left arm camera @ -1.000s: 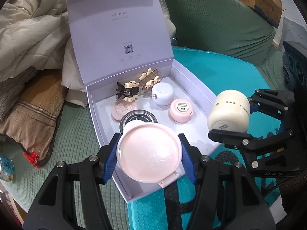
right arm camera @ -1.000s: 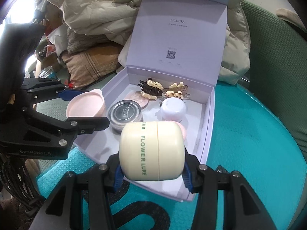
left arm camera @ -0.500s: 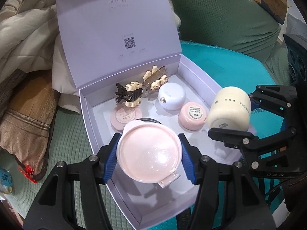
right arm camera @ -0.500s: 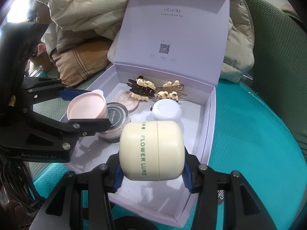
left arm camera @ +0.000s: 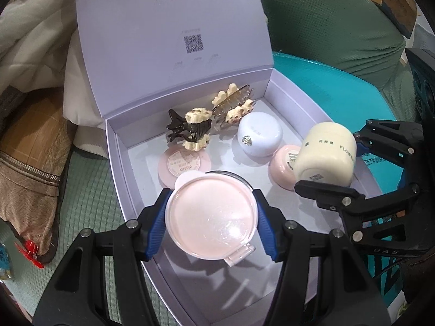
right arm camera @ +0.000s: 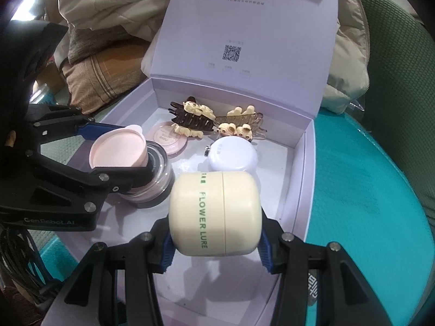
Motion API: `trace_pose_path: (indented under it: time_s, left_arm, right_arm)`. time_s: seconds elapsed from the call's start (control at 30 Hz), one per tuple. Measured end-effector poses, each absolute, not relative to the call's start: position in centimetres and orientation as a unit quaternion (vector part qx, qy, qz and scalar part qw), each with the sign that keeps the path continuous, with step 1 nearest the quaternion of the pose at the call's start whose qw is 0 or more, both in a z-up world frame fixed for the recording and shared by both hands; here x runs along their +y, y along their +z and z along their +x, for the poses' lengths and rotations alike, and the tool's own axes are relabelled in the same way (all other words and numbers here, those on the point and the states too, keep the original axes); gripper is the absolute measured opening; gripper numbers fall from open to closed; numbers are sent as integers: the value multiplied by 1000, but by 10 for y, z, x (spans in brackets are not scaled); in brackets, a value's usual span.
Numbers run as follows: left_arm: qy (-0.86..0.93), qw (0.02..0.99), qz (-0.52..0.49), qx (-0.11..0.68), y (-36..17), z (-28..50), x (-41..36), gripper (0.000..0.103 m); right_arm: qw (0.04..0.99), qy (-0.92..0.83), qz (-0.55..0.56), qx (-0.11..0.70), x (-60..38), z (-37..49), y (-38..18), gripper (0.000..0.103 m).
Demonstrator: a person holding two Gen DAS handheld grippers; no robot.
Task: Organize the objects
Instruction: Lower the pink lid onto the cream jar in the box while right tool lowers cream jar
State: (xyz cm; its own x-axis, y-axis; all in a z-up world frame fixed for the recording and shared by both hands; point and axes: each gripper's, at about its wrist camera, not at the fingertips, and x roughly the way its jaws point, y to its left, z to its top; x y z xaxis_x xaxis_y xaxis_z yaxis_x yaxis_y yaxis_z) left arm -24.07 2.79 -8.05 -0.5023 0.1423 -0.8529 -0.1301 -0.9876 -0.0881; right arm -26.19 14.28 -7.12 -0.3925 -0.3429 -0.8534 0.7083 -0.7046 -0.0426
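On a teal mat, a lilac gift box is sitting open. Over its tray, the left claw is gripping a pink compact above a dark-lidded jar, while the right claw is clamping a cream jar sideways.

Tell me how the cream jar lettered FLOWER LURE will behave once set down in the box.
The cream, barrel-shaped FLOWER LURE jar lies on its side in the right tongs, so released that way it would probably roll on the lilac gift box's flat floor. Its glossy, curved wall looks slippery. Stood on end, it should sit steadily.
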Motion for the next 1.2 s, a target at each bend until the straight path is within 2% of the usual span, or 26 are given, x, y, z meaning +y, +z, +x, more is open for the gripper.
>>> trace_pose_path:
  time_s: [0.47, 0.8, 1.03, 1.2]
  left_arm:
    - [869, 80, -487, -10, -86, -250, 20, 57]
    - [872, 83, -483, -21, -89, -251, 10, 57]
    - [871, 83, -483, -28, -90, -248, 4, 57]
    - [871, 82, -484, -30, -90, -245, 0, 57]
  right_arm:
    - [267, -821, 415, 287, 132, -274, -79, 50]
    - [216, -823, 358, 384, 119, -267, -86, 50]
    - [234, -818, 346, 396, 111, -258, -85, 52]
    - [240, -820, 359, 376, 113, -260, -81, 56]
